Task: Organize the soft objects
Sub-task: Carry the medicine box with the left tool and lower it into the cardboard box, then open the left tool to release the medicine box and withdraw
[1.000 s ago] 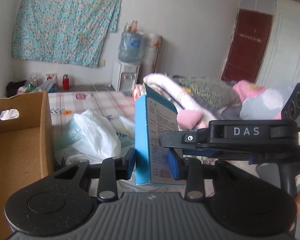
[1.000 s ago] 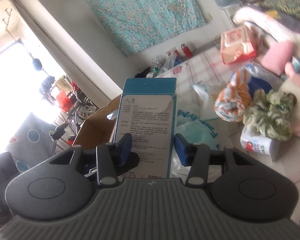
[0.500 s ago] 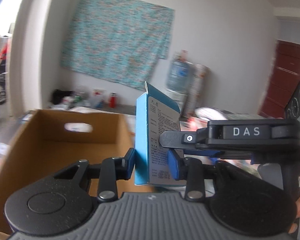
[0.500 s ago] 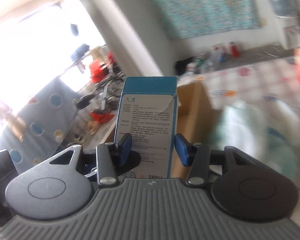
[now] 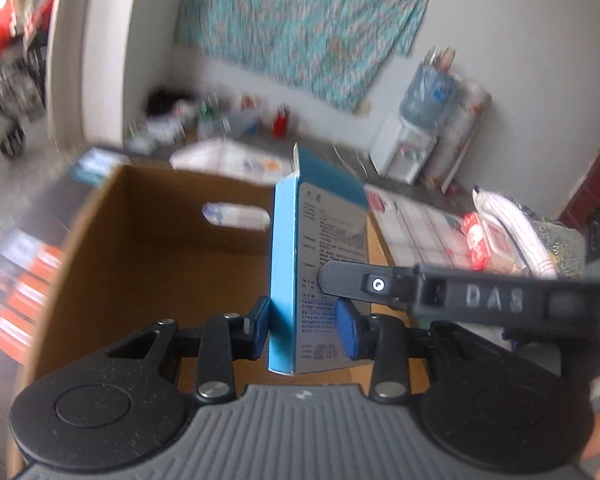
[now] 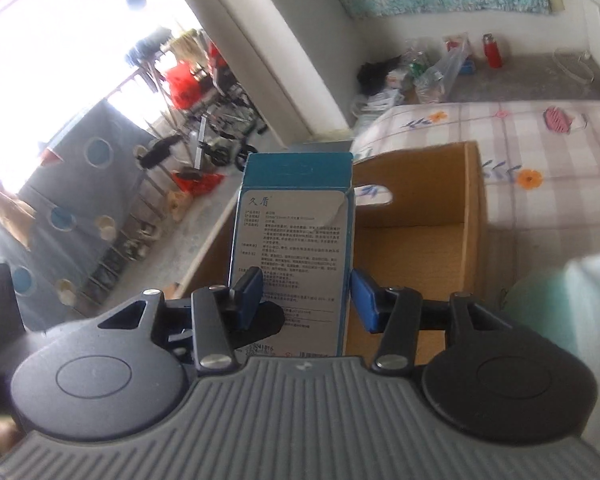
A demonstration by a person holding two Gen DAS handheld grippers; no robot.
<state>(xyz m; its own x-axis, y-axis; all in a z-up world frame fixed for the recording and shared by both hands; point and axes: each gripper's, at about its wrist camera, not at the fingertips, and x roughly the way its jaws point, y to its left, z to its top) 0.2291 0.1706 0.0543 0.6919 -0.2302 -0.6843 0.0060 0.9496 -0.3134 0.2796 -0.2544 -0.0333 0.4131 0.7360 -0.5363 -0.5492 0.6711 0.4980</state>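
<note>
Both views have swung onto the open brown cardboard box (image 6: pixel 420 248). Left gripper (image 5: pixel 304 330) and right gripper (image 6: pixel 306 298) together clamp the upright blue carton (image 5: pixel 320 276) above its near-left corner.

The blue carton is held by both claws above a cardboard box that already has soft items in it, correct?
Not quite. Both claws, left and right, do hold the blue carton above the cardboard box, but the right wrist view shows the visible box floor bare.
</note>
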